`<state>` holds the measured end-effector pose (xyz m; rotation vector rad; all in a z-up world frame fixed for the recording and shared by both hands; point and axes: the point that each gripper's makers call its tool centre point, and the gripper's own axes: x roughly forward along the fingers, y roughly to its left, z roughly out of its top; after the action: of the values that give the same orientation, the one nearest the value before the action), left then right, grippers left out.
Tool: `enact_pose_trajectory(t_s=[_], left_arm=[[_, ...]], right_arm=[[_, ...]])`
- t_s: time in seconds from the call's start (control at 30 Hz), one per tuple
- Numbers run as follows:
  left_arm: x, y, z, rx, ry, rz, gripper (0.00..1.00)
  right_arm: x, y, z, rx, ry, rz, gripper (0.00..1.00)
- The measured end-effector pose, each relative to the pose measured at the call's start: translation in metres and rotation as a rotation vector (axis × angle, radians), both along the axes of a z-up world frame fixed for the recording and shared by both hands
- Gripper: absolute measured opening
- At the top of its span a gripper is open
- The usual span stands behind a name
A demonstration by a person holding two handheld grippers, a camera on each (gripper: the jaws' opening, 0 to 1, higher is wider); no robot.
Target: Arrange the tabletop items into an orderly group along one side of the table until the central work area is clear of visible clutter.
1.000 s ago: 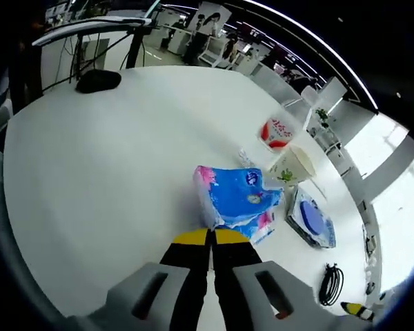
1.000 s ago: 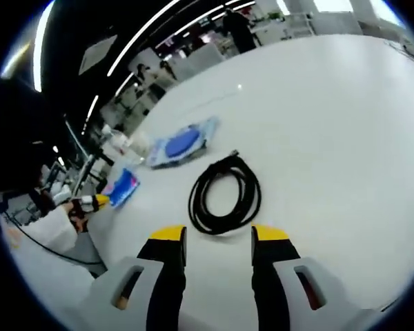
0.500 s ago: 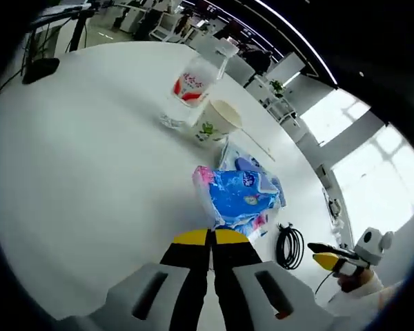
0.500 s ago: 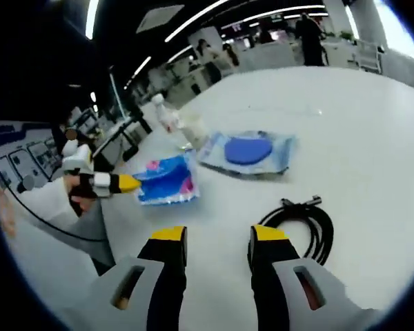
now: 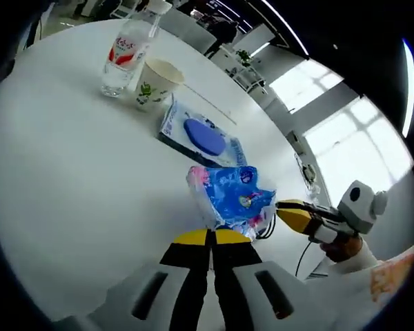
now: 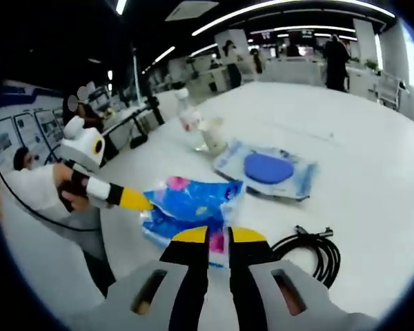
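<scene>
A blue and pink tissue pack (image 5: 231, 196) (image 6: 193, 205) is held from two sides. My left gripper (image 5: 211, 238) is shut on its near edge; it enters the right gripper view from the left (image 6: 139, 201). My right gripper (image 6: 219, 236) has its jaws drawn together on the pack's opposite edge, and in the left gripper view it comes in from the right (image 5: 294, 212), held by a hand. Farther along the white table (image 5: 62, 172) lie a wet-wipes pack with a blue lid (image 5: 203, 136) (image 6: 268, 169), a paper cup (image 5: 155, 81) (image 6: 212, 134) and a water bottle (image 5: 126, 48) (image 6: 188, 120).
A coiled black cable (image 6: 316, 252) lies on the table (image 6: 372, 158) right of my right gripper; a piece of it peeks out under the tissue pack (image 5: 267, 227). A person in white holds the left gripper. Office desks and people stand beyond the table.
My right gripper has swung off the cable to the tissue pack and shut on its edge. The left gripper has kept its hold, and both views have turned toward the bottle, cup and wipes.
</scene>
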<state>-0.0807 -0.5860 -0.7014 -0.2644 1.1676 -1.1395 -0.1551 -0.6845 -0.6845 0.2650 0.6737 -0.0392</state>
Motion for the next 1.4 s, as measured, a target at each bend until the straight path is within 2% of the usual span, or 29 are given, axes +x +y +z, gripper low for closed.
enact_pose_trajectory(t_s=[0.17,0.27,0.37,0.4,0.43,0.5,0.6,0.67,0.7,0.73,0.77,0.8,0.83,0.87,0.9,0.97,1.0,1.1,1.17,1.3,1.4], left_arm=[[-0.001,-0.003,0.006,-0.036,0.049,0.001,0.0],[-0.006,-0.006,0.009,-0.047,0.054,-0.018,0.0],[-0.009,-0.009,0.011,-0.066,0.077,-0.017,0.0],[-0.01,-0.01,0.012,-0.072,0.089,-0.018,0.0],[-0.011,-0.01,0.012,-0.07,0.085,-0.024,0.0],[-0.015,-0.01,0.012,-0.063,0.069,-0.057,0.0],[-0.02,-0.009,0.013,-0.048,0.049,-0.101,0.0],[-0.016,-0.006,0.01,-0.025,-0.002,-0.113,0.0],[-0.011,-0.006,0.01,-0.024,-0.021,-0.099,0.0],[-0.009,-0.005,0.01,-0.028,-0.006,-0.084,0.0],[-0.002,-0.007,0.013,-0.052,0.021,-0.033,0.0],[0.0,-0.008,0.017,-0.074,0.047,-0.013,0.0],[0.0,-0.009,0.021,-0.09,0.067,-0.01,0.0],[0.001,-0.01,0.023,-0.098,0.06,-0.018,0.0],[0.0,-0.013,0.024,-0.096,0.054,-0.028,0.0],[-0.003,-0.015,0.021,-0.071,0.022,-0.065,0.0],[-0.004,-0.015,0.02,-0.06,0.013,-0.074,0.0],[-0.007,-0.025,0.027,-0.088,0.01,-0.085,0.0],[-0.009,-0.032,0.03,-0.083,-0.067,-0.148,0.0],[-0.008,-0.053,0.04,-0.075,-0.199,-0.228,0.0],[-0.006,-0.065,0.045,-0.076,-0.228,-0.232,0.0]], right_arm=[[-0.012,-0.008,0.001,0.056,-0.021,-0.076,0.0],[-0.014,-0.005,0.002,0.057,-0.036,-0.055,0.0],[-0.014,-0.003,-0.001,0.043,-0.026,-0.058,0.17],[-0.015,-0.003,-0.003,0.036,-0.013,-0.058,0.19],[-0.016,-0.003,-0.005,0.022,-0.001,-0.053,0.18],[-0.017,-0.004,-0.006,-0.002,0.004,-0.043,0.09],[-0.013,-0.009,0.005,-0.008,-0.03,-0.068,0.02],[-0.011,-0.011,0.012,0.0,-0.066,-0.092,0.0],[-0.009,-0.01,0.014,0.055,-0.095,-0.12,0.0],[-0.01,-0.009,0.016,0.184,-0.117,-0.197,0.0],[-0.009,-0.01,0.02,0.247,-0.154,-0.225,0.0],[-0.011,-0.011,0.023,0.351,-0.187,-0.265,0.0],[-0.013,-0.014,0.023,0.409,-0.205,-0.299,0.0],[-0.015,-0.016,0.023,0.447,-0.217,-0.321,0.0],[-0.018,-0.013,0.018,0.446,-0.193,-0.321,0.0],[-0.019,-0.012,0.016,0.374,-0.177,-0.295,0.0],[-0.019,-0.012,0.018,0.384,-0.183,-0.301,0.0],[-0.023,-0.023,0.019,0.402,-0.194,-0.343,0.0],[-0.026,-0.03,0.02,0.417,-0.204,-0.375,0.0],[-0.029,-0.04,0.024,0.405,-0.219,-0.396,0.0],[-0.031,-0.049,0.028,0.396,-0.233,-0.419,0.0]])
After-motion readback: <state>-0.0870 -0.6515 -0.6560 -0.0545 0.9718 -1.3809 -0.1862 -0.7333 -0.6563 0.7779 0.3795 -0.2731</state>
